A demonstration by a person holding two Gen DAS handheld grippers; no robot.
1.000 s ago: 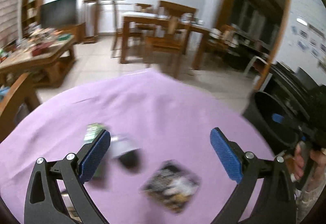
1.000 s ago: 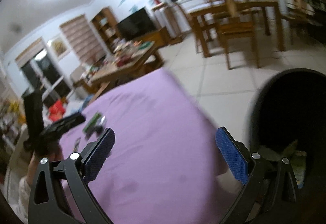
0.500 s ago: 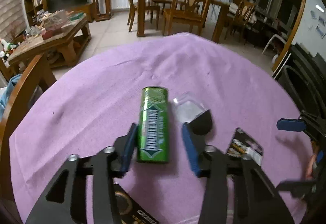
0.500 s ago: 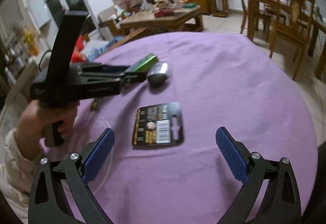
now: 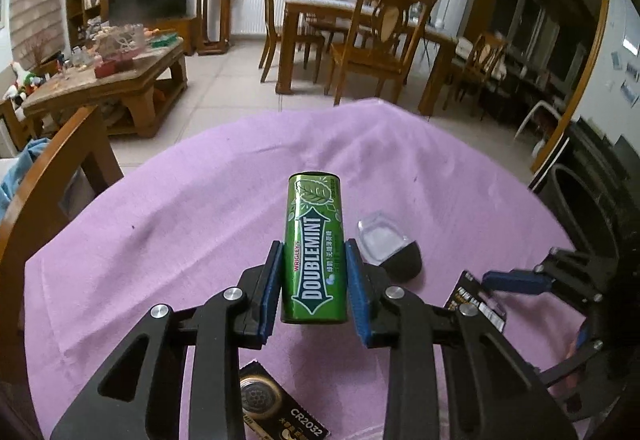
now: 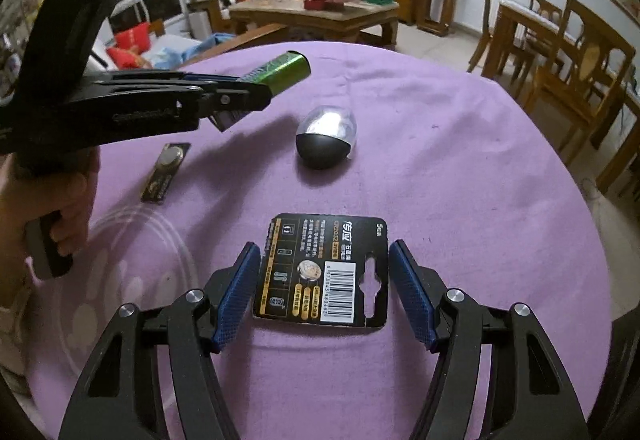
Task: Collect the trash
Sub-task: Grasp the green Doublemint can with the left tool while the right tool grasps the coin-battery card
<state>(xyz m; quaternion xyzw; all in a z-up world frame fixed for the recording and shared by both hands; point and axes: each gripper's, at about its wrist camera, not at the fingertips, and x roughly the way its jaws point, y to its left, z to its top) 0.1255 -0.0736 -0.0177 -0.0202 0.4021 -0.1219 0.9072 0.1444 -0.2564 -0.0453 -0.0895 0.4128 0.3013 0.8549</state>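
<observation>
A: Grippers first, nearest things. Right gripper (image 6: 325,290) sits low at six o'clock in the right wrist view, its jaws spread to either side of the black battery card (image 6: 326,268), which lies flat on the purple table (image 6: 460,168). Whether the blue pads (image 6: 236,292) touch the card's edges, I cannot tell.

B: And the other one?

A: Left gripper (image 5: 313,288) has its jaws pinching the green Doublemint gum tin (image 5: 314,248) by its long sides. From the right wrist view the tin (image 6: 280,72) sits at about eleven o'clock, lifted off the cloth and tilted upward.

B: What else lies on the table?

A: Below the tin in the left wrist view, at six o'clock, a second card with a coin cell (image 5: 280,412), marked CR2032. Just right of the tin, at about two o'clock from it, a clear-and-black egg-shaped capsule (image 5: 390,244) resting on the cloth.

B: Farther off?

A: Black trash bin (image 5: 580,216) at three o'clock beyond the table edge, then a wooden dining set (image 5: 360,32) at twelve.
</observation>
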